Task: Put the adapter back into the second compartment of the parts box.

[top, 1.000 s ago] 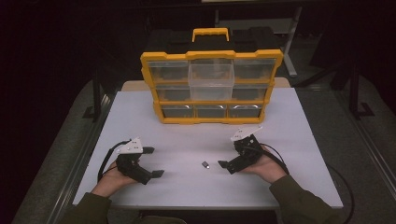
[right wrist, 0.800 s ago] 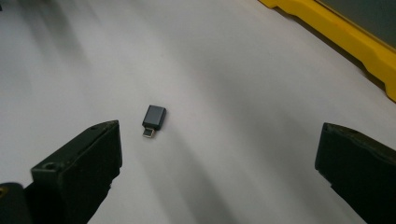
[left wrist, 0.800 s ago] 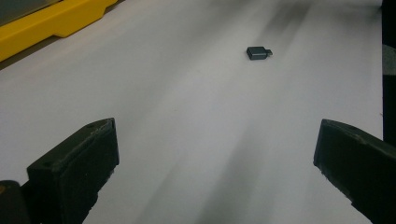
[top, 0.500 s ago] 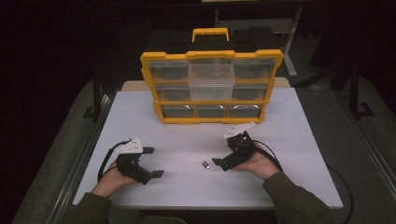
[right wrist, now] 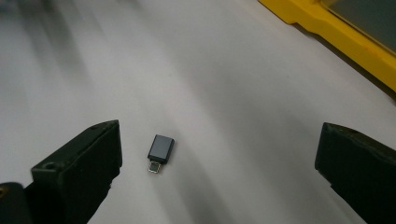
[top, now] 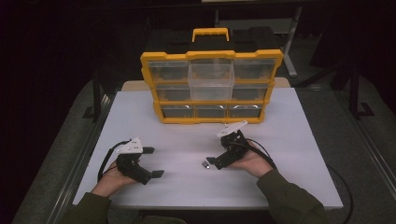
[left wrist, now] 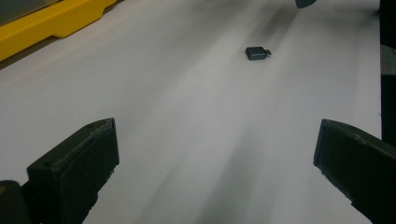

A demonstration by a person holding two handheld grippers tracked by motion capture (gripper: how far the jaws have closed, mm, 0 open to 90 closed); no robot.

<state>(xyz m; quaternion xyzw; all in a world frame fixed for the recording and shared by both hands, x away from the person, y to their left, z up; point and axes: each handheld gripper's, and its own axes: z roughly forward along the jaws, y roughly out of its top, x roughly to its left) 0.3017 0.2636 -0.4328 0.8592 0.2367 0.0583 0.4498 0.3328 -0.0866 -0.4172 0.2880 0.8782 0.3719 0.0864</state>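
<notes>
A small dark USB adapter [top: 205, 164] lies flat on the white table [top: 299, 154], front centre. My right gripper [top: 218, 154] is open just to its right, low over the table. In the right gripper view the adapter [right wrist: 161, 151] lies between the wide-apart jaws of the right gripper [right wrist: 217, 163], nearer the left one and touching neither. My left gripper [top: 153, 162] rests open at the front left, held in a hand. Seen from the left gripper [left wrist: 215, 163], the adapter [left wrist: 258, 52] lies well ahead of the empty jaws.
A yellow organizer [top: 211, 88] with clear drawers stands upright at the table's back centre; its upper middle drawer [top: 211, 78] sticks out. Its yellow edge [right wrist: 327, 32] runs along the right gripper view's upper right. Dark floor surrounds the table.
My right gripper has moved left and a little forward, bringing its open jaws up around the adapter. The left gripper and the adapter have stayed put.
</notes>
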